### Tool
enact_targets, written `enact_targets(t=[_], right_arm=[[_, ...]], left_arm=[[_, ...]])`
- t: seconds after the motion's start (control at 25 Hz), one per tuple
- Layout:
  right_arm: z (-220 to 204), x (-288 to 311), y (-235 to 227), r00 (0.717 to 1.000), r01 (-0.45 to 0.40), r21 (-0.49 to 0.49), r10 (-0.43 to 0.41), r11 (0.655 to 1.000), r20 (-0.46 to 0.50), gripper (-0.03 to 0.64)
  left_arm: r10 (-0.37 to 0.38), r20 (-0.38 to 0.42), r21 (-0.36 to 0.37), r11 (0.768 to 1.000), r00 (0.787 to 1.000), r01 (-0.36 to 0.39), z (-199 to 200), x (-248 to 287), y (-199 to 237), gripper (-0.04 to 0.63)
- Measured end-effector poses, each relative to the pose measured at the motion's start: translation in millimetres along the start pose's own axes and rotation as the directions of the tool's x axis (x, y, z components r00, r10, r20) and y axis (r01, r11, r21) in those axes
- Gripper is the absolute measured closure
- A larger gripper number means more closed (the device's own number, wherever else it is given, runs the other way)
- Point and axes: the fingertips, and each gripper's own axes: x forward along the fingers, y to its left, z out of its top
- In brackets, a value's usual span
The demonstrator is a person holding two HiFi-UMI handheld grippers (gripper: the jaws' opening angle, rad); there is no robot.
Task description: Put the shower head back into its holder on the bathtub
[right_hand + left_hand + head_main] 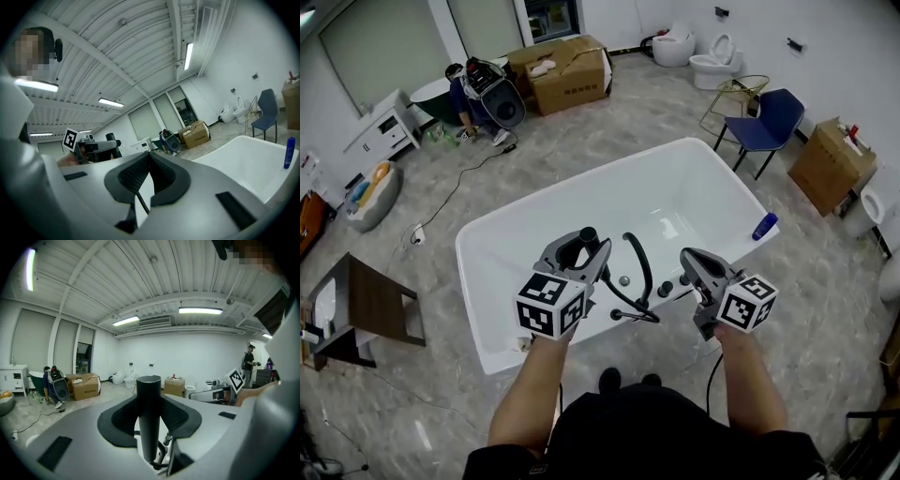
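Observation:
The black shower head (585, 239) stands upright between the pads of my left gripper (589, 247), which is shut on its handle above the near rim of the white bathtub (484, 246). Its black hose (644, 267) loops down to the black fittings (664, 289) on that rim. In the left gripper view the handle (149, 420) fills the gap of the gripper (150, 406). My right gripper (692, 259) hovers to the right over the same rim, shut and holding nothing. In the right gripper view its tips (150, 157) meet, with the tub (243, 157) beyond.
A blue bottle (764, 226) stands on the tub's right rim. Around the tub are a blue chair (773, 117), cardboard boxes (572, 70), toilets (712, 61), a crouching person (464, 94), a dark side table (370, 305) and a floor cable (459, 183).

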Motion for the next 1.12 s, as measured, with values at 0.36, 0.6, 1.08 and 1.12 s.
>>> enact_targets(t=[0.36,0.6,1.08,1.12], right_arm=[[8.3,20.5,5.7,0.997,-0.081,0.017,0.081,0.997,0.004,0.6],[20.7,32.3,15.8,0.995,-0.102,-0.007,0.102,0.995,0.019,0.6],[-3.6,15.7,5.6,0.999,-0.04,0.021,0.041,0.999,-0.016,0.6],[-7.1,12.7,4.3,0.999,-0.032,0.025,0.032,0.999,-0.021,0.6]], left_arm=[[0.112,0.054,0.044,0.992,0.992,-0.114,35.3,-19.9,20.0,0.443],[0.124,0.062,0.059,0.99,0.99,-0.128,43.1,-24.4,27.5,0.443],[0.045,-0.003,0.024,0.999,0.999,-0.045,6.2,2.4,10.3,0.443],[0.038,-0.012,0.018,0.999,0.999,-0.038,0.4,4.7,8.2,0.443]])
